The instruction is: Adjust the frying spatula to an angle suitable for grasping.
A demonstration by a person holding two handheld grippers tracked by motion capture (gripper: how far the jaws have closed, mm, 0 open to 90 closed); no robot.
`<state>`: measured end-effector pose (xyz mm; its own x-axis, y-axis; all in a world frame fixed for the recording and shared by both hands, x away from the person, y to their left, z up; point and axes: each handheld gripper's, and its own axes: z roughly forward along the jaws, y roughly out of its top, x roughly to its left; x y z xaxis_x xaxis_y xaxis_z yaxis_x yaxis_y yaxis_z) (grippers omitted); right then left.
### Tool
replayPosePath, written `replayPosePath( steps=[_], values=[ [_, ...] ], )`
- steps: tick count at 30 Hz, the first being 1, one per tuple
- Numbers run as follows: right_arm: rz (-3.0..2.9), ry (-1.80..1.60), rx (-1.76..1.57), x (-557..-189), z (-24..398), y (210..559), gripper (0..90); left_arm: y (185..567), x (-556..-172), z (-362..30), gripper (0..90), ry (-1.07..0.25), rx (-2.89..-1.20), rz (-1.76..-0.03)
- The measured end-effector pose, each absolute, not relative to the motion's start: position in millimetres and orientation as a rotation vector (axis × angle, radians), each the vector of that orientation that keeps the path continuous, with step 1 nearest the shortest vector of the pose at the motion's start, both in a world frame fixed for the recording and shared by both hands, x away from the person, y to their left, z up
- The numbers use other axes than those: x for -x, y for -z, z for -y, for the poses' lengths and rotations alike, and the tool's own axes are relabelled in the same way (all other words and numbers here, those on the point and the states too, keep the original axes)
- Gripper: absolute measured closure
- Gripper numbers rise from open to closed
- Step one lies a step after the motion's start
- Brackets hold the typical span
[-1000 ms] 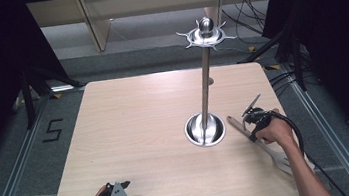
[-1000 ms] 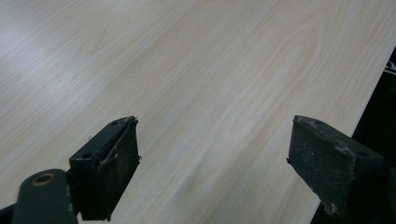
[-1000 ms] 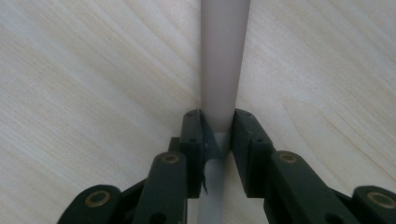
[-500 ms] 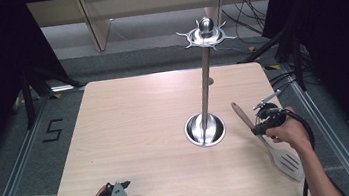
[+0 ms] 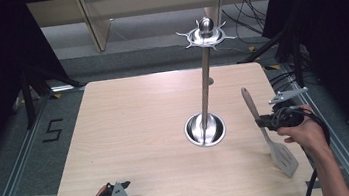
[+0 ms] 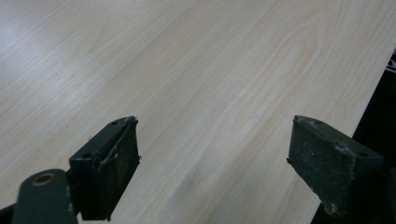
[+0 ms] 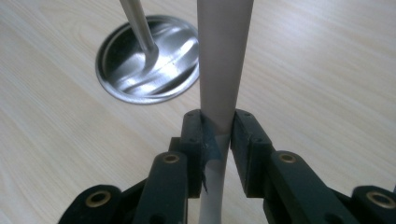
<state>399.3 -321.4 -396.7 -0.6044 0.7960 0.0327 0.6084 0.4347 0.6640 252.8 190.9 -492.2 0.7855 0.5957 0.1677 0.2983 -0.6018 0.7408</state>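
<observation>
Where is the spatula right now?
In the high view the spatula is at the table's right side, clamped by its handle in the right gripper, just right of the metal stand's round base.

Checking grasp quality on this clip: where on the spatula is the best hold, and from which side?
Mid-handle, as the right gripper has it now: the spatula handle is narrow enough for the jaws to close across it from the stand's far side, away from the wide slotted blade.
</observation>
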Motion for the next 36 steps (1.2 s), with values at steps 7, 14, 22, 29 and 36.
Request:
replayPosePath(
  steps=[7, 14, 22, 29, 36],
  values=[
    [-2.364, -1.036, -1.13, -386.0, 325.5, 380.7, 75.8, 493.0, -253.1, -190.7, 15.4, -0.52, -2.232, -0.662],
    [-2.307, -1.117, -1.118, -379.0, 329.0, 369.9, 75.8, 493.1, -253.4, -190.9, 15.4, -0.52, -2.23, -0.664],
    [-2.243, -1.243, -1.106, -372.7, 333.0, 362.2, 75.8, 493.3, -253.8, -191.0, 15.4, -0.515, -2.242, -0.657],
    [-2.185, -1.334, -1.061, -374.3, 332.5, 355.9, 75.7, 493.5, -253.7, -191.5, 15.4, -0.523, -2.231, -0.663],
    [-2.168, -1.387, -1.029, -376.0, 327.0, 344.6, 75.7, 493.1, -254.3, -192.1, 15.4, -0.529, -2.251, -0.654]
  ],
)
